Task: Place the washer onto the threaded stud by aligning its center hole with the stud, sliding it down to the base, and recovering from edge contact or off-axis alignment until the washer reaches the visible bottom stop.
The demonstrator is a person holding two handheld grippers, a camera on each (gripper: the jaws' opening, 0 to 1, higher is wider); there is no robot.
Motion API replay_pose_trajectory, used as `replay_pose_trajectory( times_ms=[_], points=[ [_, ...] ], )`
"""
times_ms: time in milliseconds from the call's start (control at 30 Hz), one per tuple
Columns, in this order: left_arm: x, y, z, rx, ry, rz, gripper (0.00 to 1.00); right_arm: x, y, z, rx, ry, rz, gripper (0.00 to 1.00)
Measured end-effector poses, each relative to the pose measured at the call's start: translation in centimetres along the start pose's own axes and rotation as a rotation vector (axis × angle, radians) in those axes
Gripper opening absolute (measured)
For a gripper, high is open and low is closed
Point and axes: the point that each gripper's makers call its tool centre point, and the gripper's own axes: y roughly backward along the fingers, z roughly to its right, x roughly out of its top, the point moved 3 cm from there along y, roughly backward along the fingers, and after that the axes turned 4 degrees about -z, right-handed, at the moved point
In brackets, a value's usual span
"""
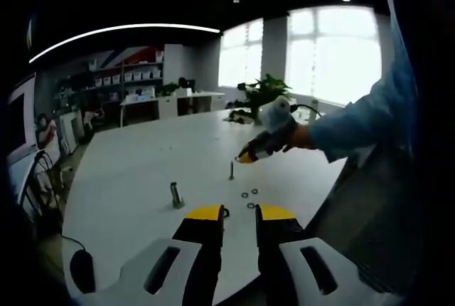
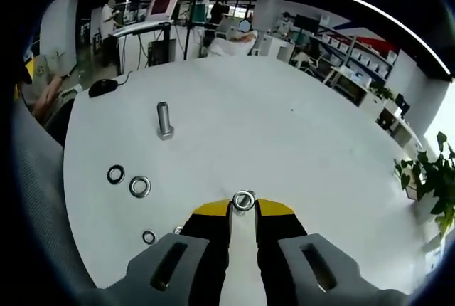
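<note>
White surface (image 2: 298, 142) holds my work: right gripper (image 2: 243, 210) jaws pinch the washer (image 2: 243, 201) atop the stud; left gripper (image 1: 240, 213) jaws stand narrow, empty; spare washers (image 2: 140, 186) at nine o'clock.

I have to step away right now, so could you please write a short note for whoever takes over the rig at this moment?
Right gripper: jaws nearly together around the washer, over the stud.
Left gripper: slightly open, holding nothing, hovering low over the table.
A second bolt stands upright; three spare washers lie loose nearby.
Done: washer brought to the stud.
Left: confirm alignment, slide it to the base; seating cannot be judged.
</note>
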Motion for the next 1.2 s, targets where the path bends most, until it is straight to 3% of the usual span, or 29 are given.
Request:
replay_pose_trajectory(
  times_ms=[267,900,1200],
  points=[
    [0.0,0.0,0.0,0.001,0.001,0.000,0.16,0.5,-1.1,0.5,-0.002,-0.008,-0.014,0.14],
    [0.0,0.0,0.0,0.002,0.005,-0.006,0.16,-0.7,-2.7,0.2,0.050,-0.033,-0.107,0.15],
    [0.0,0.0,0.0,0.001,0.004,-0.006,0.16,-1.2,-1.3,-0.1,0.045,-0.018,-0.105,0.19]
  ],
)
